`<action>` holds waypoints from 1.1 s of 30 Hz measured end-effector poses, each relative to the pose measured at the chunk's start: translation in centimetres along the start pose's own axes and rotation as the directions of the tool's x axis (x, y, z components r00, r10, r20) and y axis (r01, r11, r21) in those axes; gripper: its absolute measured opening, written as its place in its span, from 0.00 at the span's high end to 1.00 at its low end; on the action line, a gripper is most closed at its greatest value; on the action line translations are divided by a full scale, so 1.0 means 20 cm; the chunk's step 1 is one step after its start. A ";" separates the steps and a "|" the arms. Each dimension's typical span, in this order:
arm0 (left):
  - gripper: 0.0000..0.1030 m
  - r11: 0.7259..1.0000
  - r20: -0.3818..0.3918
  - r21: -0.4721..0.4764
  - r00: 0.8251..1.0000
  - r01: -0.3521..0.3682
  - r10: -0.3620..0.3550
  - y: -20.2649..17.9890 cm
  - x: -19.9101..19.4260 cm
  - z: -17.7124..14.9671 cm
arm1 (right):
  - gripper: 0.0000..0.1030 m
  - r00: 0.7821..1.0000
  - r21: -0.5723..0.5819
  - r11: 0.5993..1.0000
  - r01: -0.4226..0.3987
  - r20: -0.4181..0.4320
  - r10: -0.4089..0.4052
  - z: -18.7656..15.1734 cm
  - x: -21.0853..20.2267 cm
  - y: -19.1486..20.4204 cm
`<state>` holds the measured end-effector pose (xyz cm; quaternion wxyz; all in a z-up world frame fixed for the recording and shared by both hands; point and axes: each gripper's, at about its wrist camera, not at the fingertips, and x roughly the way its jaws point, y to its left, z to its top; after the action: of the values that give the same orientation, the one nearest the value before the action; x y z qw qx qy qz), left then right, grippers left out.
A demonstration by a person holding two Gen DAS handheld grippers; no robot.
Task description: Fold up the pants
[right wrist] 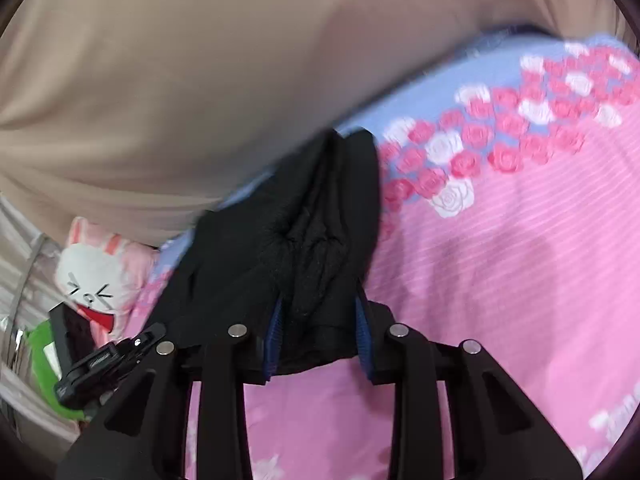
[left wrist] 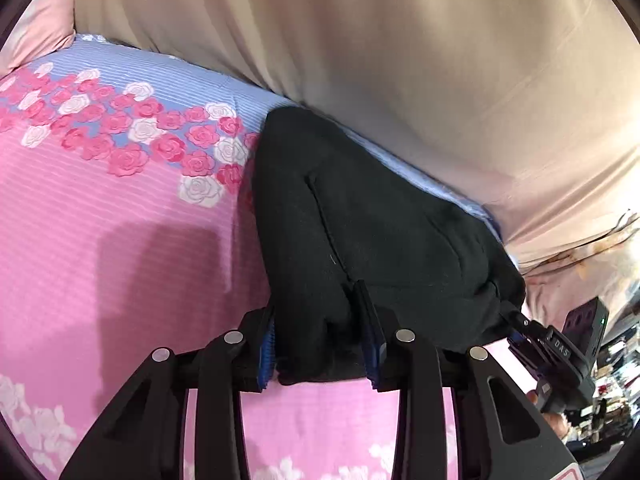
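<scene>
The black pants hang bunched above the pink floral bedsheet. My left gripper is shut on one edge of the pants, cloth filling the gap between its blue pads. My right gripper is shut on another edge of the pants, which drape away from it toward the far side. The right gripper also shows at the right edge of the left wrist view, holding the same cloth. The left gripper shows at the lower left of the right wrist view.
A beige curtain hangs behind the bed. A pink pillow lies at the far left. A white rabbit plush and a green object sit beside the bed. The sheet has a blue band with roses.
</scene>
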<state>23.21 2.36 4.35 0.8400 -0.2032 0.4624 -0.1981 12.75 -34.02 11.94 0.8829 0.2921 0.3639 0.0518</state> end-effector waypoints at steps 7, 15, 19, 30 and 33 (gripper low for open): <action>0.57 0.979 0.069 0.100 0.983 -0.178 0.172 -0.08 -0.05 -0.09 | 0.64 0.990 -0.011 0.993 0.121 0.069 -0.120 -0.08 -0.10 -0.04; 0.57 0.916 0.149 0.193 0.933 -0.352 0.327 -0.23 -0.05 -0.17 | 0.98 0.956 -0.291 0.911 0.291 0.058 -0.287 -0.11 0.08 0.09; 0.44 0.876 0.202 0.255 0.908 -0.410 0.366 -0.29 -0.11 -0.29 | 0.93 0.954 -0.285 0.912 0.295 0.137 -0.266 -0.20 -0.14 0.18; 0.19 0.840 0.247 0.312 0.892 -0.443 0.379 -0.35 -0.18 -0.61 | 0.82 0.920 -0.321 0.866 0.383 0.218 -0.326 -0.65 -0.34 0.24; 0.16 0.848 0.236 0.299 0.895 -0.439 0.379 -0.33 -0.20 -0.66 | 0.66 0.921 -0.305 0.873 0.380 0.217 -0.324 -0.69 -0.37 0.22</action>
<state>8.95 -3.25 4.11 0.9211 0.0344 0.3806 -0.0740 -1.34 -26.05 11.16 0.9407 0.0664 0.3248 -0.0714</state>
